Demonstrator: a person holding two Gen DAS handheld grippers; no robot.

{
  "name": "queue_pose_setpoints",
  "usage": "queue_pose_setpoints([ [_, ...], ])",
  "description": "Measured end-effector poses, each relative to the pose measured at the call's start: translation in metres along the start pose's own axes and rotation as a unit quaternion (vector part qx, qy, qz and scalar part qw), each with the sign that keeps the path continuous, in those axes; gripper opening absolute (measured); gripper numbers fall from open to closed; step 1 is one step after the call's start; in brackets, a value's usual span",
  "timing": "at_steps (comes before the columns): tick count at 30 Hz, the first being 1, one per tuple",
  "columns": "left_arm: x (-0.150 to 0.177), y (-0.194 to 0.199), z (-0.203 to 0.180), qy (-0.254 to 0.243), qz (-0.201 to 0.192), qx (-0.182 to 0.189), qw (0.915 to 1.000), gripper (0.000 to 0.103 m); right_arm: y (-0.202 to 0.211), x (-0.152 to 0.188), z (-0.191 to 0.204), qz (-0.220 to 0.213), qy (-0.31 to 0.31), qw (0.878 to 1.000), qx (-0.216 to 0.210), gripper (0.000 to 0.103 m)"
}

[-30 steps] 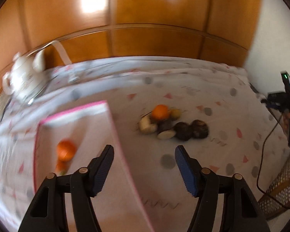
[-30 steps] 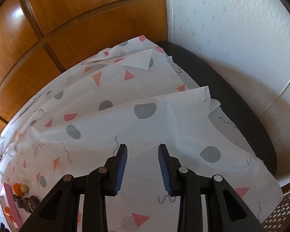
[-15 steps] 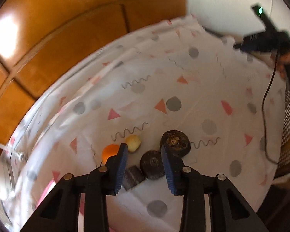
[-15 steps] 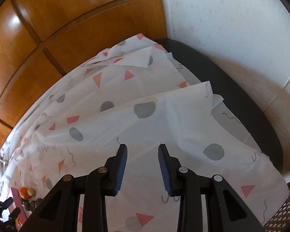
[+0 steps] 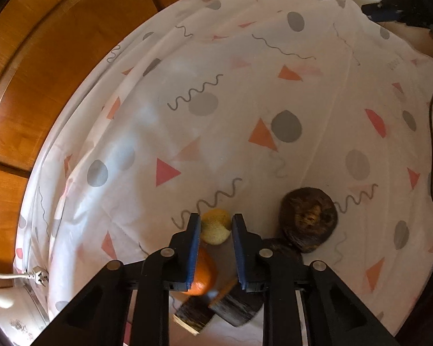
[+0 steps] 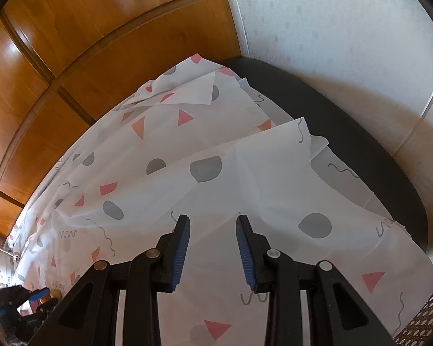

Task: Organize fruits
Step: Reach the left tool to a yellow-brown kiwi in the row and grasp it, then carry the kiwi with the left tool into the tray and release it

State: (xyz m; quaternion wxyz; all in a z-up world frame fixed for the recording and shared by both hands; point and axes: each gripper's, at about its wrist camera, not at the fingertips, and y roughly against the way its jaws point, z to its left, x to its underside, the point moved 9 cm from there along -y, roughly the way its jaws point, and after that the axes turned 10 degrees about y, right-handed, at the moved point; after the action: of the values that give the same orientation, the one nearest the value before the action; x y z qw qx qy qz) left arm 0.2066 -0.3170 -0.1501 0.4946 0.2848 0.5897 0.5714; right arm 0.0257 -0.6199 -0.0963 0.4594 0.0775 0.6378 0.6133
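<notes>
Fruits lie clustered on a white tablecloth [image 5: 245, 92] printed with grey dots, coral triangles and squiggles. From the left wrist camera, the left gripper [image 5: 216, 225] hovers over the cluster with its blue-padded jaws parted a little. A small yellow fruit [image 5: 215, 229] sits in the gap between the fingertips; whether the pads touch it cannot be told. Just below it, an orange [image 5: 202, 276] is partly hidden behind the left finger. A round dark brown fruit [image 5: 308, 219] lies to the right, touching another dark fruit [image 5: 283, 250] beside the right finger. Two dark-skinned cut pieces [image 5: 213, 307] lie nearest the camera. Wooden panelling [image 5: 37, 66] rises behind the table.

From the right wrist camera, the right gripper [image 6: 213, 225] hangs above bare cloth with its jaws spread apart, holding nothing. The tablecloth's folded edge drapes over a dark tabletop [image 6: 346, 132]. At the far lower left, the other gripper and a small yellow fruit are faintly visible.
</notes>
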Motion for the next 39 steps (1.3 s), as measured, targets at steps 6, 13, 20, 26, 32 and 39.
queue_pose_setpoints([
  [6, -0.004, -0.012, 0.003, 0.013, -0.004, -0.010, 0.9999, 0.026, 0.000, -0.001, -0.004, -0.002, -0.008, 1.000, 0.001, 0.033],
  [13, -0.005, -0.004, 0.016, 0.111, -0.055, 0.015, 0.9921, 0.026, 0.003, -0.002, -0.021, -0.010, -0.041, 0.999, 0.021, 0.033],
  [20, 0.001, 0.044, 0.046, 0.218, -0.132, 0.032, 0.9664, 0.026, 0.003, -0.002, -0.031, -0.009, -0.054, 0.998, 0.035, 0.033],
  [26, 0.022, 0.084, 0.061, 0.304, -0.172, 0.028, 0.9367, 0.026, 0.003, -0.001, -0.034, -0.008, -0.057, 0.997, 0.042, 0.033],
  [32, 0.072, 0.113, 0.078, 0.392, -0.187, -0.001, 0.9008, 0.026, 0.001, 0.001, -0.029, -0.003, -0.044, 0.998, 0.042, 0.033],
  [39, 0.145, 0.132, 0.094, 0.469, -0.195, -0.041, 0.8605, 0.026, -0.002, 0.003, -0.022, 0.006, -0.024, 0.999, 0.044, 0.033],
])
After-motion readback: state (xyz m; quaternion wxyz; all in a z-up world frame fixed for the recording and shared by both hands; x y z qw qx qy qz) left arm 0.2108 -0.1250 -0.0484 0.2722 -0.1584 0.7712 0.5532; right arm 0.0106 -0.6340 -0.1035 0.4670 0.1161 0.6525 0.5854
